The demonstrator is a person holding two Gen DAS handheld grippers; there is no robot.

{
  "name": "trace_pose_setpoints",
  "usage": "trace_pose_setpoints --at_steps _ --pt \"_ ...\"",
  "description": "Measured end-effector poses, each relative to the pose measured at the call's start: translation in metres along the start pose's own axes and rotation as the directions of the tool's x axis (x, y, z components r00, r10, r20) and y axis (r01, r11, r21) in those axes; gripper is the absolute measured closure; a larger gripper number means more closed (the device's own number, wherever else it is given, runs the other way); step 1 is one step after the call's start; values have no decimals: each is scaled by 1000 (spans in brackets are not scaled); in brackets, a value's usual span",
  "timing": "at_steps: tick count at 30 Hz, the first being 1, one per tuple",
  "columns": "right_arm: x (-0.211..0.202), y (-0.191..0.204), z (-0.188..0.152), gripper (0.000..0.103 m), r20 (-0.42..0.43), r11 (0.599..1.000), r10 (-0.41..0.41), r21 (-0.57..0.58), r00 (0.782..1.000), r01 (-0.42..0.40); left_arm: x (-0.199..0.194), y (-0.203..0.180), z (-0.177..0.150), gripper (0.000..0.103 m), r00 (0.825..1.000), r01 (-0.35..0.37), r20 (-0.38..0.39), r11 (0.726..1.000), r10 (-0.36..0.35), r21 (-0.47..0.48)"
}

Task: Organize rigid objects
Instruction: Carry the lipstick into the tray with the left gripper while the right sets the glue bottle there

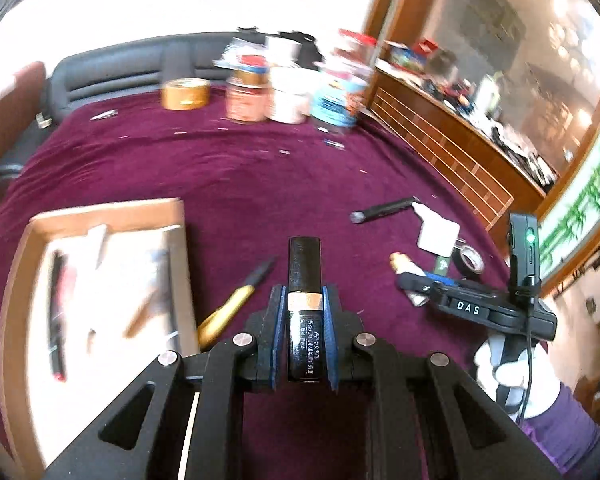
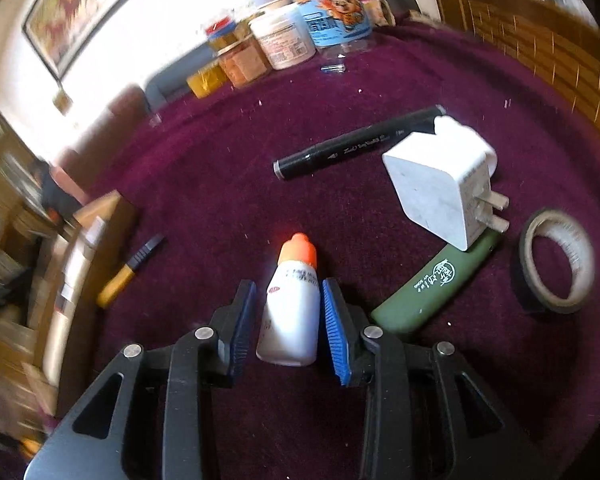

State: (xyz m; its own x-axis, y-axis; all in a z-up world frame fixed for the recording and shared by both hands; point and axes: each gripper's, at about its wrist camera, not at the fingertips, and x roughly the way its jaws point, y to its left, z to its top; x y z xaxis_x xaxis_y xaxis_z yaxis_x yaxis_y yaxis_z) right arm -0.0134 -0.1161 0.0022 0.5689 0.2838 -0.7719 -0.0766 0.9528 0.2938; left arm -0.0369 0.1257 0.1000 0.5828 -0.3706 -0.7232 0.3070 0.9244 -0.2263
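Observation:
My left gripper [image 1: 303, 294] is shut on a black tube with a silver band [image 1: 304, 276], held above the purple cloth beside the cardboard box [image 1: 100, 216]. My right gripper [image 2: 288, 292] straddles a white glue bottle with an orange cap [image 2: 294, 300] lying on the cloth; its right pad touches the bottle and a small gap shows on the left. The right gripper also shows in the left wrist view [image 1: 416, 280]. A yellow-and-black utility knife [image 1: 236, 300] lies right of the box, also seen in the right wrist view [image 2: 130, 270].
On the purple cloth [image 2: 220, 168] lie a black marker [image 2: 356, 144], a white charger [image 2: 444, 184], a green case [image 2: 432, 284] and a tape roll [image 2: 556, 260]. Jars and tape rolls [image 1: 284, 88] stand at the far edge. The box holds several pens.

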Motion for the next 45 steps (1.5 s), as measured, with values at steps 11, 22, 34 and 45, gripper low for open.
trace_pose_setpoints --at_steps 11,22,34,45 --pt "-15 -1 0 79 9 993 41 114 999 -42 -36 126 -59 89 990 -140 -49 959 132 -246" --pt "-26 86 15 79 -7 969 247 33 969 -246 6 138 -51 89 983 -117 -169 960 74 -256" --pt "-4 152 5 78 -100 938 340 -33 935 -345 44 127 -19 89 977 -143 -189 955 96 -258" --pt "34 209 -5 78 -209 917 371 -71 905 -393 -2 139 -43 64 982 -175 -117 942 147 -285"
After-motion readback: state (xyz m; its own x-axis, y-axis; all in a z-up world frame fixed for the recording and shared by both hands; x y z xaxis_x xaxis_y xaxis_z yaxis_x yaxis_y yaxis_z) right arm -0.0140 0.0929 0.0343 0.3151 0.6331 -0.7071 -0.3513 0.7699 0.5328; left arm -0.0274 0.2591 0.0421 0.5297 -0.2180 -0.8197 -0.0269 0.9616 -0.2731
